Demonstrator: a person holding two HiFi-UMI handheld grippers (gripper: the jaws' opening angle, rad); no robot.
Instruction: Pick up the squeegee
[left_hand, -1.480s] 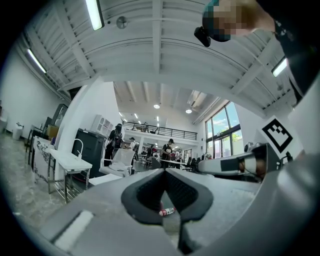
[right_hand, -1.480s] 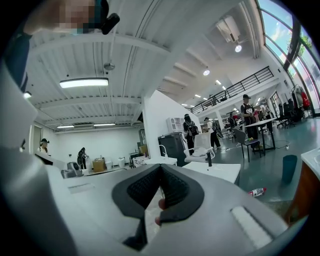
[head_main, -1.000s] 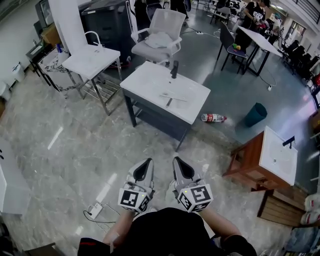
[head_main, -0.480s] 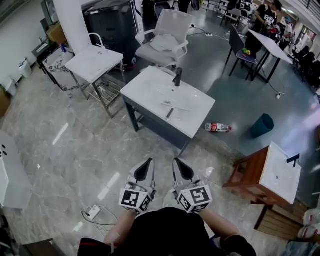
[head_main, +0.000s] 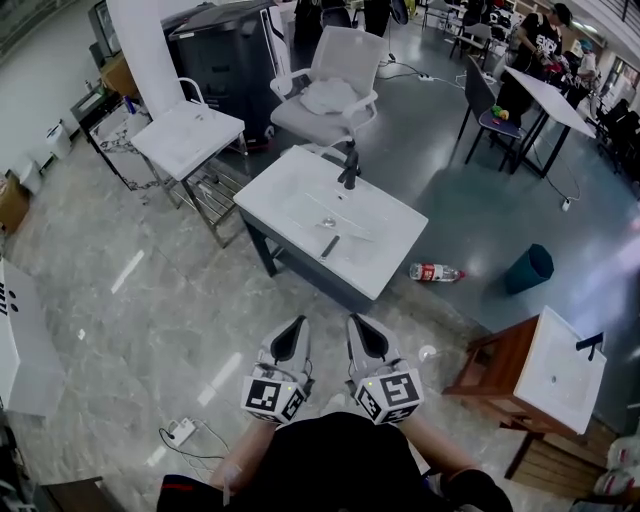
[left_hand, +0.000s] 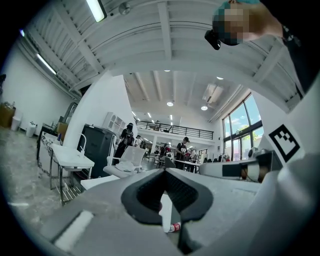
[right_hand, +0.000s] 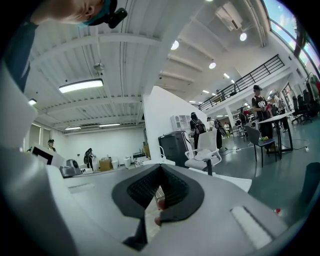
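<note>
The squeegee (head_main: 330, 246), with a dark handle, lies in the basin of the white sink unit (head_main: 290, 185) in the middle of the head view, below its black faucet (head_main: 348, 165). My left gripper (head_main: 295, 323) and right gripper (head_main: 356, 321) are side by side close to my body, well short of the sink and pointing toward it. Both are shut with nothing between the jaws. In the left gripper view the left gripper (left_hand: 164, 173) has its tips together, and the sink's white edge shows beyond. The right gripper (right_hand: 160, 168) looks the same in its own view.
A white office chair (head_main: 325, 85) stands behind the sink. A second white sink stand (head_main: 185, 135) is at the left. A plastic bottle (head_main: 435, 272) and a teal bin (head_main: 528, 268) are on the floor at the right, near a wooden cabinet (head_main: 500, 360). A power strip (head_main: 180, 432) lies by my feet.
The sink unit has drawn nearer and sits more centred in the head view as I walk toward it. Both grippers stay shut and side by side.
</note>
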